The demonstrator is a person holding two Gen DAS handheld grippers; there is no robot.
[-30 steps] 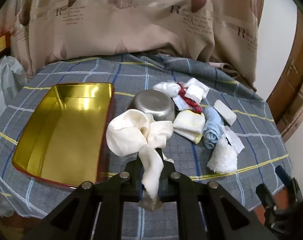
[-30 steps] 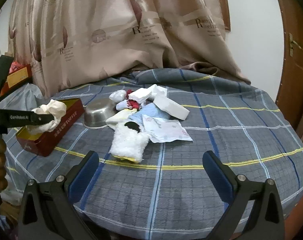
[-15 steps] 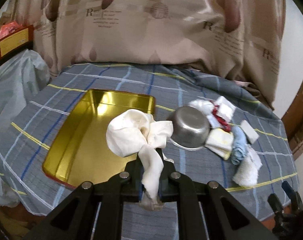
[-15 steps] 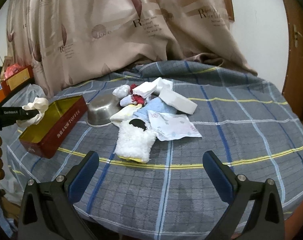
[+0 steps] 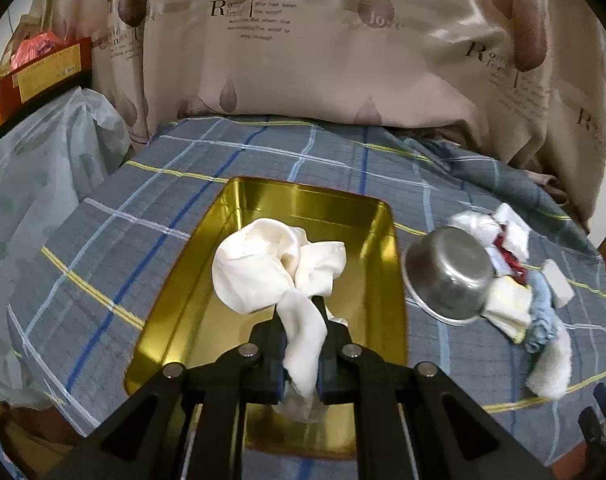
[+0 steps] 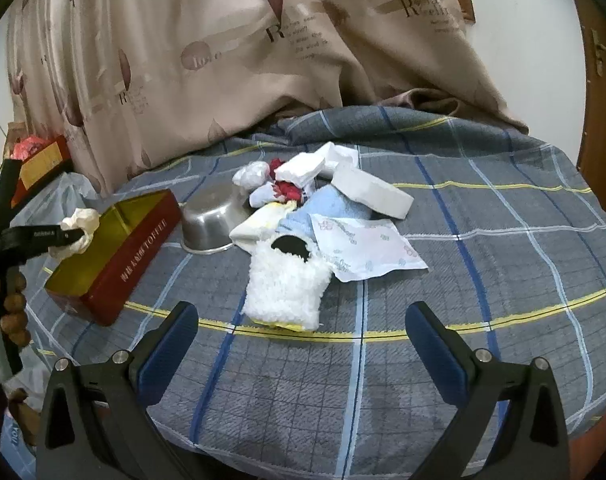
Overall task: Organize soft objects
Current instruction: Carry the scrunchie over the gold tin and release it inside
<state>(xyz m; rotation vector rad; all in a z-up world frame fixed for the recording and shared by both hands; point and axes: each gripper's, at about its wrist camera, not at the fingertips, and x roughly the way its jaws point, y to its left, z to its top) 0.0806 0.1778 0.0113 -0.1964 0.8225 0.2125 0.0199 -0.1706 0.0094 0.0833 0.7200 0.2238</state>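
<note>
My left gripper (image 5: 303,322) is shut on a crumpled cream cloth (image 5: 271,264) and holds it above the gold inside of the red tin (image 5: 183,300). The right wrist view shows the same cream cloth (image 6: 81,224) at the left gripper (image 6: 77,234), above the near left end of the tin (image 6: 131,256). My right gripper (image 6: 299,340) stands open over the blanket, short of a fluffy white piece (image 6: 283,284). Behind that lies a heap of several soft things: a blue towel (image 6: 335,208), a white pad (image 6: 369,192), a printed white packet (image 6: 363,246), a red scrap (image 6: 287,189).
A steel bowl (image 6: 213,218) lies tipped between the tin and the heap. The plaid blanket (image 6: 483,240) covers a round table whose edge curves near the bottom. A beige curtain (image 6: 223,60) hangs behind. A plastic bag (image 5: 43,184) and an orange box (image 5: 43,68) sit at the left.
My left gripper has carried the cream cloth leftward, from in front of the bowl to above the tin. The right gripper has moved a little closer to the heap and stays open.
</note>
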